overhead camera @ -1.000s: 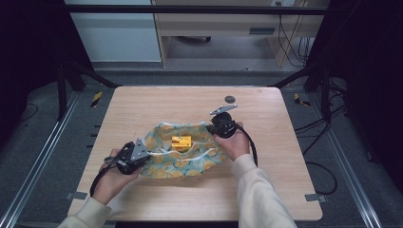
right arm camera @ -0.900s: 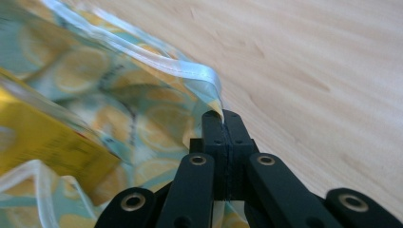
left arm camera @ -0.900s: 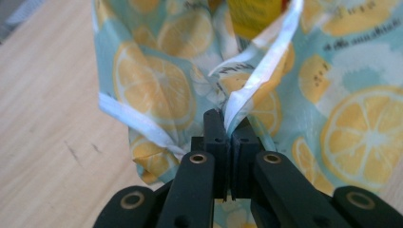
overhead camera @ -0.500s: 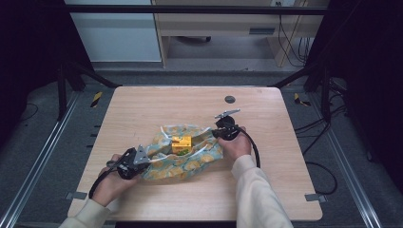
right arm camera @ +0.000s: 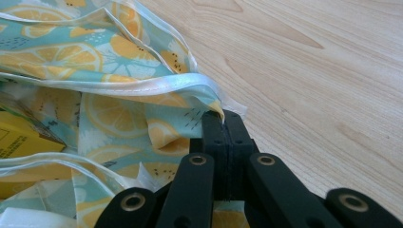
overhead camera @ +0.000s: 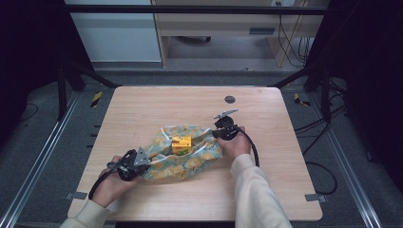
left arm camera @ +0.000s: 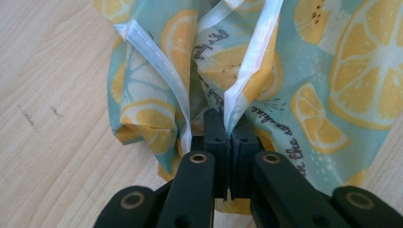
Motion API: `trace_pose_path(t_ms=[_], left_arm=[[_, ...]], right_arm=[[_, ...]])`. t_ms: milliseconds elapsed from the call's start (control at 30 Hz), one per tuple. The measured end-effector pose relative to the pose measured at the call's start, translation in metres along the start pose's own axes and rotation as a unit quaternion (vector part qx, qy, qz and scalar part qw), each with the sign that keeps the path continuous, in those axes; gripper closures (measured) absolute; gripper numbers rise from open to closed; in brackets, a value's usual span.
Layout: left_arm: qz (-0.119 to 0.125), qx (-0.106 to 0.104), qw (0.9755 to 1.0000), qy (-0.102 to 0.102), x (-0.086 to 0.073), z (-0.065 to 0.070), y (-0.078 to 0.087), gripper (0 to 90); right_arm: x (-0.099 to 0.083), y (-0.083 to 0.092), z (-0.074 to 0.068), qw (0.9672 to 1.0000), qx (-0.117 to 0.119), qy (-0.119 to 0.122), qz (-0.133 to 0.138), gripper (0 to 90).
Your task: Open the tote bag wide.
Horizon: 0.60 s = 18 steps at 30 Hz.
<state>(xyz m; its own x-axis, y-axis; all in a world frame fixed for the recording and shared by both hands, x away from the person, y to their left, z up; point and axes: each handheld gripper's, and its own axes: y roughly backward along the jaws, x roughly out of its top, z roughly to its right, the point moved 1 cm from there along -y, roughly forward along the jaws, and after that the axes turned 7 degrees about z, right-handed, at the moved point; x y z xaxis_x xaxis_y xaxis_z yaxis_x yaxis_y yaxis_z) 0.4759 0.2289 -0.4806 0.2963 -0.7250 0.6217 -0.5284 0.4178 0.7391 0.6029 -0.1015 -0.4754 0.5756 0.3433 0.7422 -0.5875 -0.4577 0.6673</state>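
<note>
**A:** On the table from the high view, the lemon-print bag lies a bit toward the person's side of the middle, with a yellow box sitting in its open mouth. The left gripper has the near-left end and the right gripper the far-right end. Looks like the bag is being stretched or spread between them, though from up here I can't really tell how taut it is.

**B:** Left gripper view is clearer. The jaws are pressed fully together on the bag right where two white seam edges fold in and meet. So it's pinching a gathered corner, not a single layer. That's decent, more fabric in the bite means less chance of slipping.

**A:** Right gripper view, same deal: jaws closed tight on a fold of the bag just under the white hem, and the box peeks in at the left edge.

**B:** My take: pull both ends apart evenly and low along the table. Yank one side and that box probably tips or slides out. Slow and level.
</note>
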Motion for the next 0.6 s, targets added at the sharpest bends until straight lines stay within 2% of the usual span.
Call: trace_pose_path(t_ms=[600], left_arm=[[-0.018, -0.021, 0.9996, -0.003, -0.0025, 0.004, -0.0045, 88.7]], right_arm=[[0.0007, -0.0088, -0.0032, 0.9993, -0.011, 0.018, -0.029, 89.6]])
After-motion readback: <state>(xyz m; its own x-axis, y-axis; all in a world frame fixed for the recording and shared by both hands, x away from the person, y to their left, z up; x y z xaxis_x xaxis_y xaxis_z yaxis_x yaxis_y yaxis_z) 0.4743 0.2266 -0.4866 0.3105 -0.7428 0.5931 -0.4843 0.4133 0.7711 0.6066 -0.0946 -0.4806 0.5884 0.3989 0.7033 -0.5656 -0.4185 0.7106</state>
